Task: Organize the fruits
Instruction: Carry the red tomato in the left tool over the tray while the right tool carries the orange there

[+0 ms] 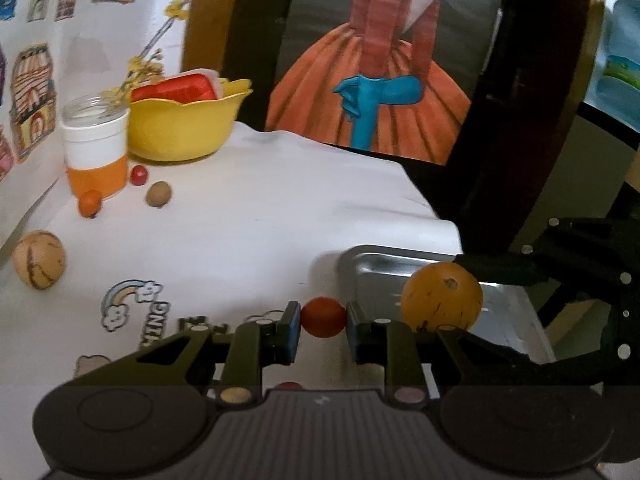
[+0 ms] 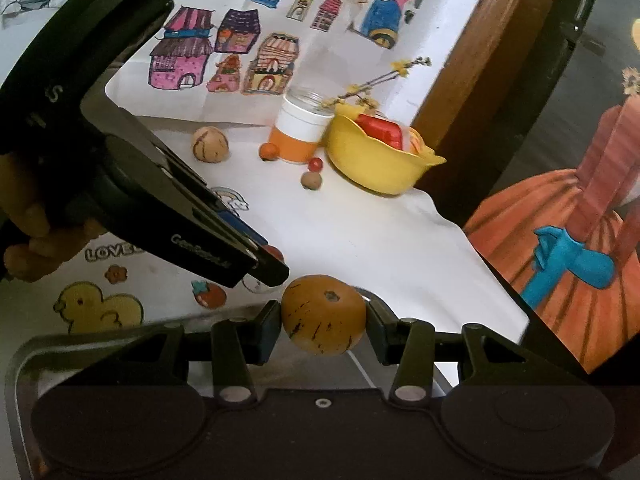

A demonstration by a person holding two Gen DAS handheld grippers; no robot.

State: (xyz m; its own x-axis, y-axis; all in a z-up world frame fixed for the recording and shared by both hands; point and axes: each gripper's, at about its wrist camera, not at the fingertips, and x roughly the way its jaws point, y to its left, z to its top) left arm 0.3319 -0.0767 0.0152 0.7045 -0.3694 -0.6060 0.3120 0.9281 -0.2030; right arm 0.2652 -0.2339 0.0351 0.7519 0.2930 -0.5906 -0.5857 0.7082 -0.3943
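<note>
The left gripper has its jaws pressed on a small red fruit, held above the near part of the tabletop just beside the metal tray. In the right wrist view that fruit is nearly hidden behind the gripper's tip; only a red sliver shows. The hand that holds this gripper is cut off by the left edge of the picture.

The right gripper is clamped on a large orange fruit with dark flecks, held over the tray. Most of the tray is covered by the gripper bodies, so its contents cannot be made out; a reddish spot shows below the left jaws, too hidden to name.

Farther along the white cloth, four loose fruits lie near the far left edge: one big pale striped fruit, one small orange fruit touching the foot of the jar, one small red fruit just beside the jar, and one small tan fruit. With the two held, that makes six fruits.

At the far left corner stands one jar, white and orange, with yellow flower sprigs in it. Just beside it is one yellow bowl holding a red box, partly sunk below the rim; something yellow behind it is hard to tell.
</note>
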